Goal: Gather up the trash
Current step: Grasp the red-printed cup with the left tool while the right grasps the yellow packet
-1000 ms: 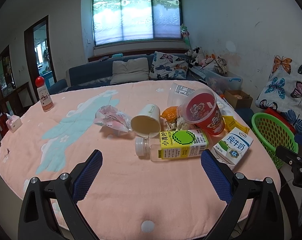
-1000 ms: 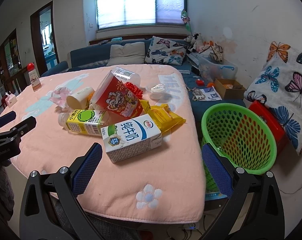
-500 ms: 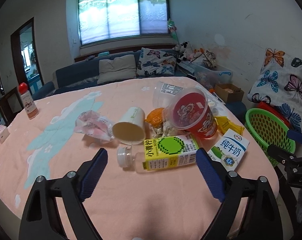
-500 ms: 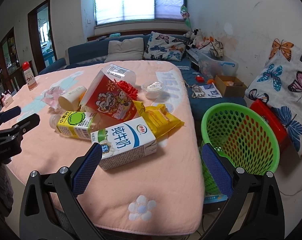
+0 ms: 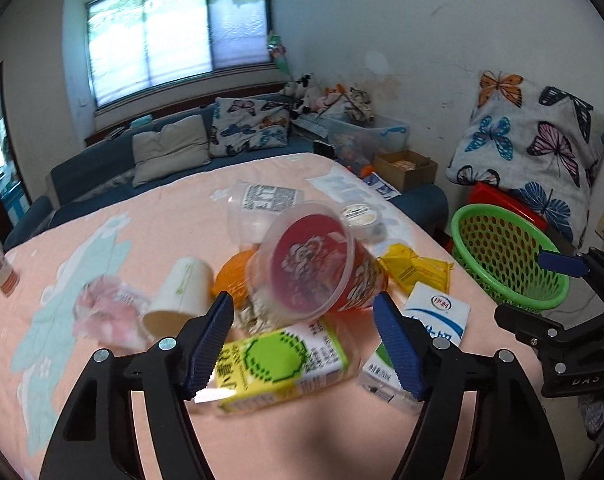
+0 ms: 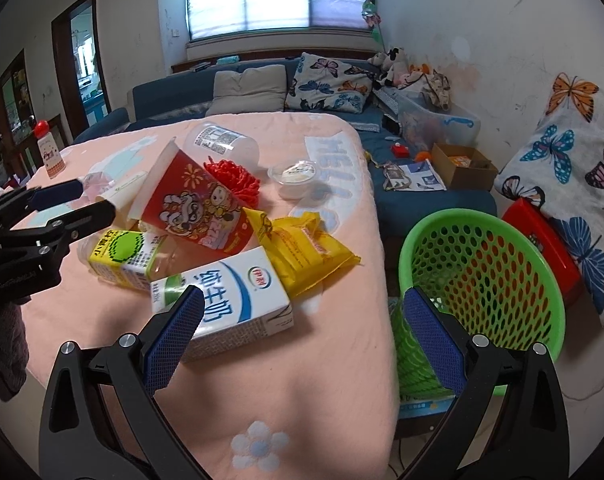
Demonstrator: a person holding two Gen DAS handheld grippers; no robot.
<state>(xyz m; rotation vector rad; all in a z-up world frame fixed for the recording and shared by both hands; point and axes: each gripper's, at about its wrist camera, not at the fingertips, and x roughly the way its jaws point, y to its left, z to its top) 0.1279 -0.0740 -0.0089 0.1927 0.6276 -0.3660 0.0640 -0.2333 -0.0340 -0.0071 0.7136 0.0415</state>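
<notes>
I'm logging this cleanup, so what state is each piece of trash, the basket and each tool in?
Left tool: open, jaws just closing, gripping nothing.
Right tool: open, empty.
Red paper bucket: tipped on its side.
Milk carton: lying flat.
Yellow-green labelled bottle: lying down.
Paper cup: on its side.
Green basket: upright beside the table, apparently empty.
</notes>
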